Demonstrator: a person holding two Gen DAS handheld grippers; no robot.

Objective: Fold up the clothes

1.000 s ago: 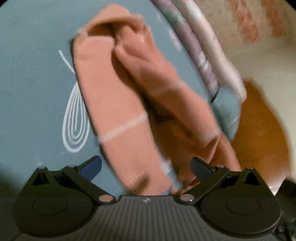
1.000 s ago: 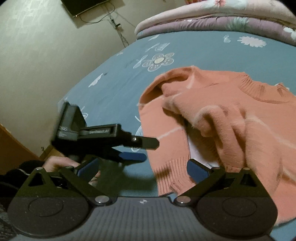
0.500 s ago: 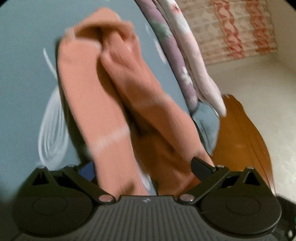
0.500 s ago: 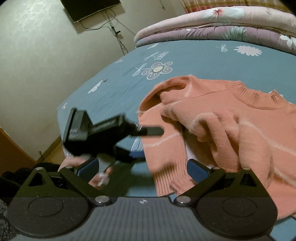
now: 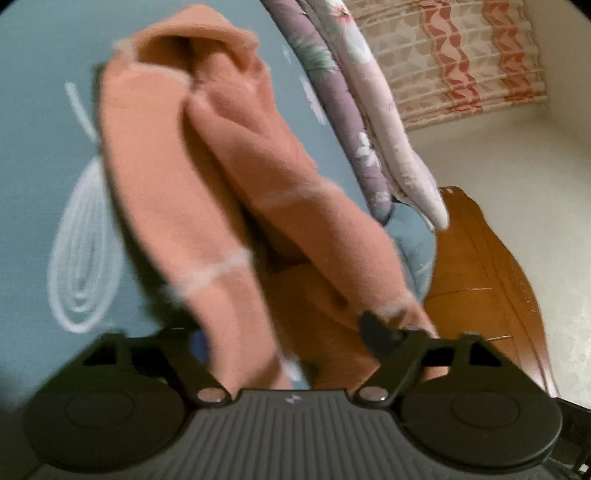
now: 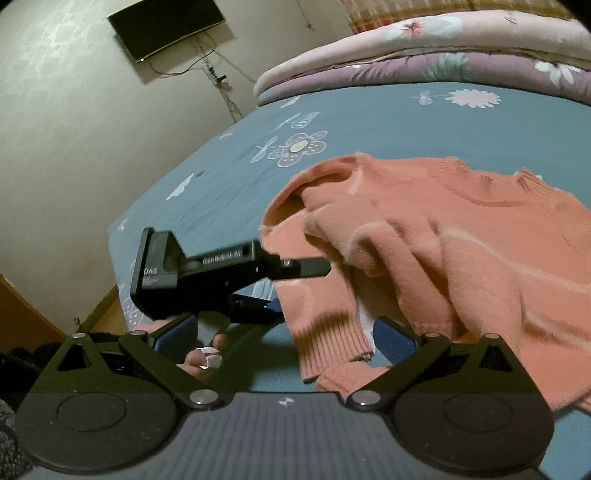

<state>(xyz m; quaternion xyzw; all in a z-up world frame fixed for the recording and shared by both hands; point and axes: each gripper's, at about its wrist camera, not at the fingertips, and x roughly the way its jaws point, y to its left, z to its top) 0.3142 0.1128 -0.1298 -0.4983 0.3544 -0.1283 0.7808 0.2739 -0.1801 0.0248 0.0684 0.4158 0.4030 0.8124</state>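
1. The orange sweater (image 6: 461, 251) lies on the bed (image 6: 369, 110), near its foot edge and toward the corner on the person's left, with its ribbed collar pointing toward the stacked quilts (image 6: 443, 48) at the head end. It is rumpled, not squared off: one sleeve (image 6: 388, 236) is flopped over the body in a loose heap, and the ribbed hem (image 6: 332, 343) curls up at the near edge.

2. The left tongs (image 6: 273, 306) sit at the hem's corner by the foot edge. In the left wrist view the fabric (image 5: 229, 229) hangs between fingers that stand wide apart, so they bracket the cloth but do not pinch it.

3. The right tongs (image 6: 284, 336) are spread apart too, hovering just short of the hem with nothing between the pads.

4. My read is that the folding is unfinished: no flat, stacked rectangle is visible, and the sleeve and hem both need straightening. Whether this is a sweater being laid out for folding or one caught midway through a fold, I can't settle from here.

5. A hand (image 6: 199, 354) shows under the left tongs, and a wall-mounted TV (image 6: 166, 29) hangs beyond.
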